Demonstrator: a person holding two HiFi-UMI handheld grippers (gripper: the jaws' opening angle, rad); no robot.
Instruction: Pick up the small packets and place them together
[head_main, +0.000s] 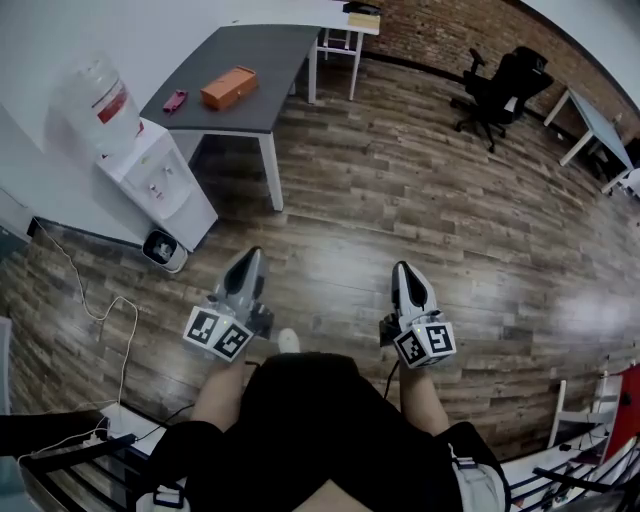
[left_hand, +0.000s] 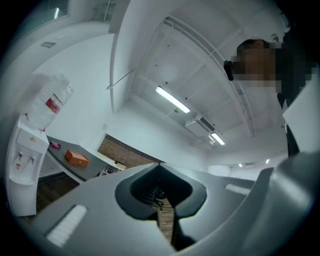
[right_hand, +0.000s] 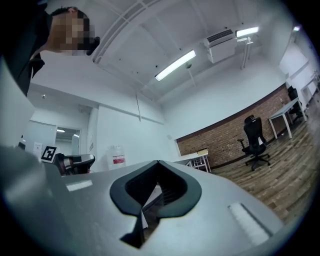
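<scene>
Plainly, both pairs of jaws are pressed together with nothing between them: the left gripper (left_hand: 160, 164) shows its 2 tips meeting above a hollow through which only wooden floor appears, and the right gripper (right_hand: 158, 162) looks the same; each is carried low in front of the person's body and points forward over the floor (head_main: 400, 190).

No packet can be made out for certain in any view; the nearest candidate is a small pink item (head_main: 175, 101) lying on the grey table (head_main: 250, 55), just beside an orange box (head_main: 229, 87), well apart from both grippers; a water dispenser (head_main: 150, 170) stands between the person and that table's near end.

Judging from the task alone, small packets should be light, thin and pliable, perhaps slick-skinned; a flat one lying on a tabletop gives the jaws little to bite, so an edge or a puffed middle seems the best place to take hold, with a gentle squeeze; the task looks not yet begun.
</scene>
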